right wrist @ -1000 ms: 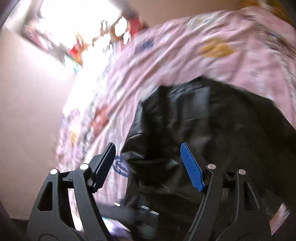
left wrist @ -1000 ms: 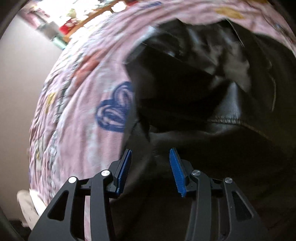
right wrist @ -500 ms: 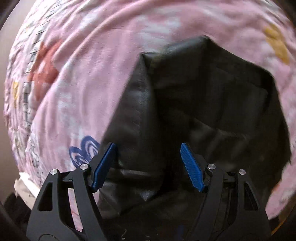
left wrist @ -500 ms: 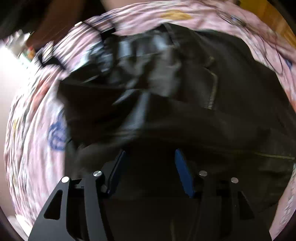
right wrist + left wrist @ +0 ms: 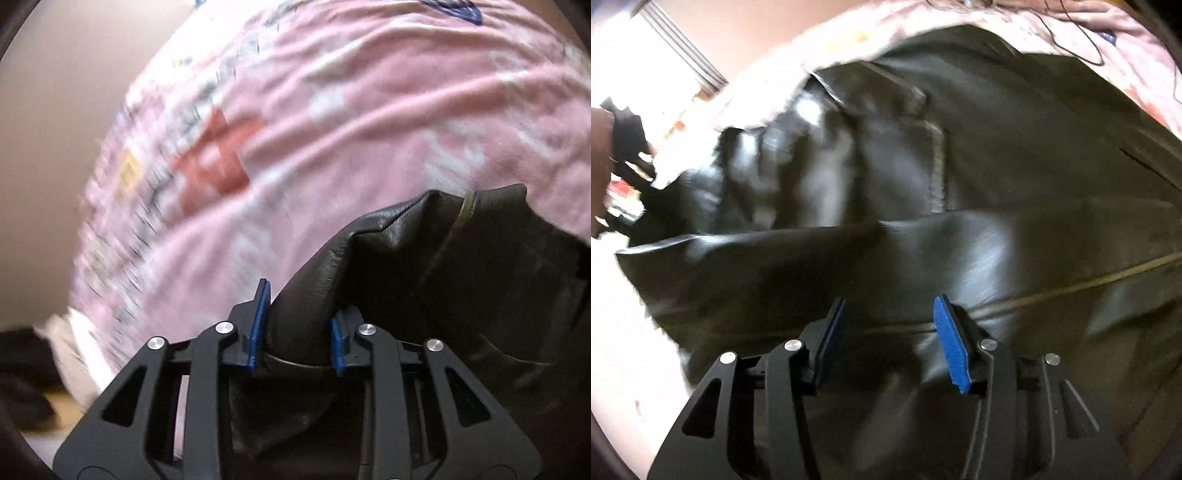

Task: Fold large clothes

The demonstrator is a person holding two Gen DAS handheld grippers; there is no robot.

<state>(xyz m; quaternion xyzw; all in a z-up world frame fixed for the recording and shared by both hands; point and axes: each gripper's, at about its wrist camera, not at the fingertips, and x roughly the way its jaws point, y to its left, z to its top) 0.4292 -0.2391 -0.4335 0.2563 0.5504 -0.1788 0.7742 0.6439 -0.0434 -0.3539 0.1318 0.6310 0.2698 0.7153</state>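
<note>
garment: we see a black leather jacket (image 5: 960, 177) spread on a bed with a pink printed bedsheet (image 5: 332, 110); it fills most of the left wrist view, and only one edge of it shows in the right wrist view.
right tool (image 5: 295, 328): jaws closing, a bunched fold of the jacket's edge between the blue pads (image 5: 257, 325); leather looks squeezed on both sides, so we call it a pinch.
left tool (image 5: 892, 339): jaws part-spread and closing; leather lies under and beyond the tips, nothing gripped between the pads that we can see. Touching or just above, we cannot tell.
key relation: the jacket lies ahead of and below both tools. Its pale seam (image 5: 1071, 284) runs side to side across the left tool's line of sight, just beyond the tips. In the right wrist view the jacket's bulk goes off to the right of the pinch, bare sheet to the left.
nearer hand: right already has its edge; left is over the body panel, not at an edge.
step, our guess: securing two holds before lifting a fold over.
blur: left view smeared, details of collar or pockets unsure.
</note>
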